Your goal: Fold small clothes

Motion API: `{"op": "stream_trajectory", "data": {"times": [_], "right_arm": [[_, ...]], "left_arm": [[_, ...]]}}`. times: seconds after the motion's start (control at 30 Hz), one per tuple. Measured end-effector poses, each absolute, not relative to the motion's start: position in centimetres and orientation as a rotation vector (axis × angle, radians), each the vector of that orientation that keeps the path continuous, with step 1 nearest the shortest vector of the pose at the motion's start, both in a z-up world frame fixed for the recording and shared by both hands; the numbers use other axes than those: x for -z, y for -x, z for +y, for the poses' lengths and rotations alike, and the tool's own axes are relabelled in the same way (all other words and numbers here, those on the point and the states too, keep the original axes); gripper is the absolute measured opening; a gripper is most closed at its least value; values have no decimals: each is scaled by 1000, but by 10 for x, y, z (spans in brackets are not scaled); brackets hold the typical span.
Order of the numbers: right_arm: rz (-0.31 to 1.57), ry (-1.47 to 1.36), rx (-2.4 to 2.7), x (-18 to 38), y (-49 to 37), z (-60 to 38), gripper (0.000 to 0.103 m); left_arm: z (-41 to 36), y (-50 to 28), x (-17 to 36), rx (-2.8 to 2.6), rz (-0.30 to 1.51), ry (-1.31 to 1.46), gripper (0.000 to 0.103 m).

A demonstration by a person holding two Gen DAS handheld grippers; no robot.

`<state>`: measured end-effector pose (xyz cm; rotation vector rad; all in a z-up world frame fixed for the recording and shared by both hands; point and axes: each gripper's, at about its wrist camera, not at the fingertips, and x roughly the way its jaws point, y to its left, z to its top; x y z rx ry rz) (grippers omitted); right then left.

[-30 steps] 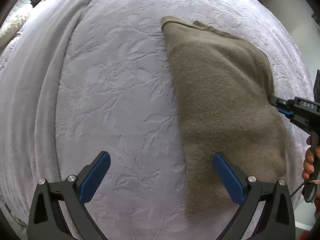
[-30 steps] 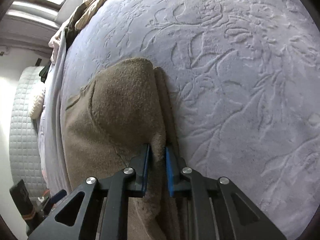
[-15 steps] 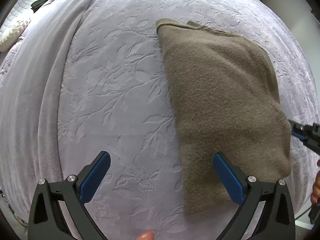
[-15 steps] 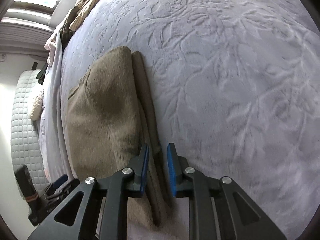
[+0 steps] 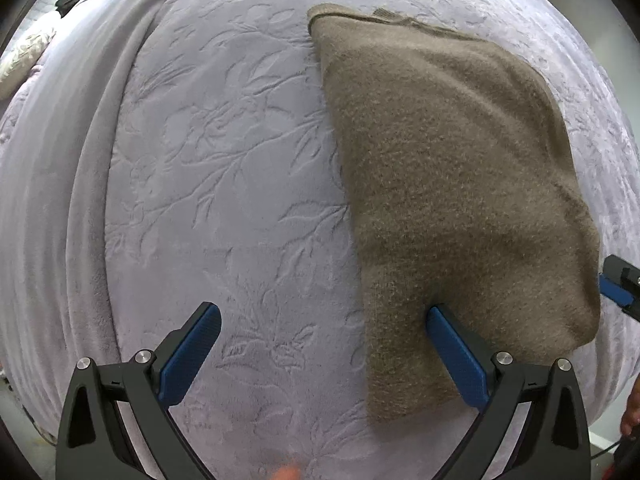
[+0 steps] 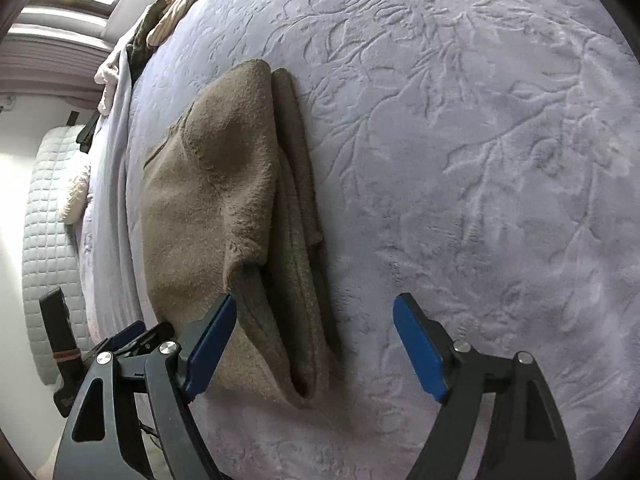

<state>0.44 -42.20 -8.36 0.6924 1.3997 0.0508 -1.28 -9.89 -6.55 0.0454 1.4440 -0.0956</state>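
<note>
Right gripper fingers wide, just opened, nothing pinched; the cloth edge lies loose between them, near the left pad. Left gripper fingers wide too, empty, one pad over the cloth's near corner. Cloth sits folded on the bed, layered edges stacked on its right side.

Step looks like release and retreat: lift clear straight off so the pads don't drag the top layer.

Versus a second ago: right fingers were clamped on the cloth edge, now off and pulled back.
</note>
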Motion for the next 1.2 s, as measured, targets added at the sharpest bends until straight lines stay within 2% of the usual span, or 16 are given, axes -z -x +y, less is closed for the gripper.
{"op": "stream_trajectory", "data": {"times": [0.27,0.67,0.77,0.8,0.87,0.97,1.2], "right_arm": [[1372,-716,-63,77,1,-431,83],[1332,-767,-157,81,-47,-419,81],[1361,-745,-213,86,-55,-403,57],[1378,-730,-224,88,-57,-399,37],[1405,-681,-233,91,-57,-390,14],[1405,-603,-191,93,-53,-390,14],[1405,-625,-210,97,-47,-396,14]], "left_arm": [[-100,12,72,180,1486,38,103],[-105,-3,78,173,1498,64,103],[-105,-5,85,170,1500,72,103],[-108,-5,85,168,1500,72,103],[-109,-4,87,166,1499,68,103],[-112,-5,87,171,1499,67,103],[-115,-6,88,168,1501,64,103]]}}
